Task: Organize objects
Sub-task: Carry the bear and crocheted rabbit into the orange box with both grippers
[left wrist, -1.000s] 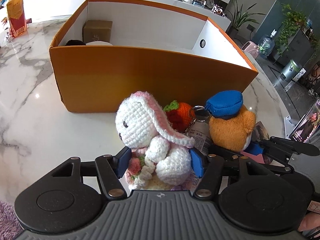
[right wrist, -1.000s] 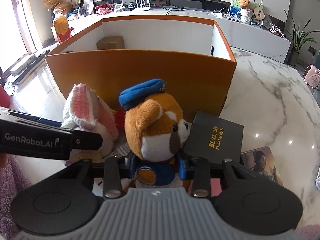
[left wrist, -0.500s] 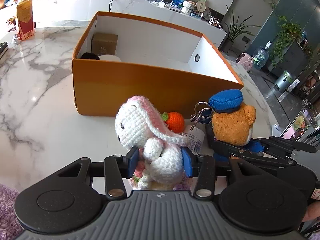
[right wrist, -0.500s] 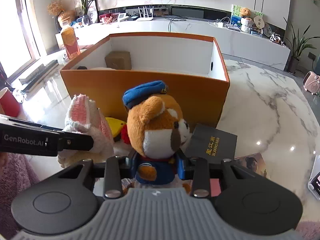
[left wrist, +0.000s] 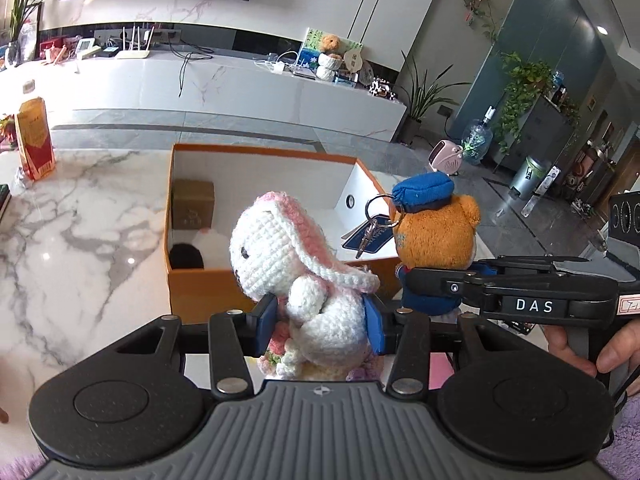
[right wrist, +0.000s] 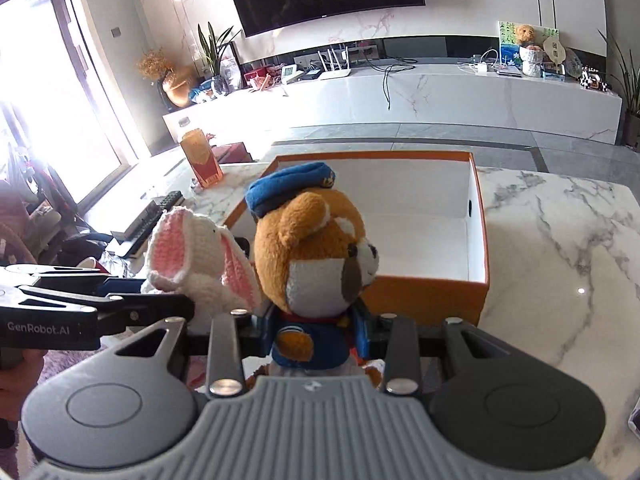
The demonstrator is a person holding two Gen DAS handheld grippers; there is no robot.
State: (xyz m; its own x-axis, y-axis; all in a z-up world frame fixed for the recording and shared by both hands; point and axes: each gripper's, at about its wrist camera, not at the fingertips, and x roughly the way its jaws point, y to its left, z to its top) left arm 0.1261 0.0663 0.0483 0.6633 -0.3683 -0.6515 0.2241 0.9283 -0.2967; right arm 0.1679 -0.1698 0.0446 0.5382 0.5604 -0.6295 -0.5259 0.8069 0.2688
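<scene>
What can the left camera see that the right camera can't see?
Only the left wrist view shows the small brown box and a dark round thing inside the orange box, plus the bear's key ring.

Only the right wrist view shows the bear's face.

Both show the crochet bunny clamped in the left gripper and the plush bear clamped in the right gripper, in front of the orange box.
</scene>
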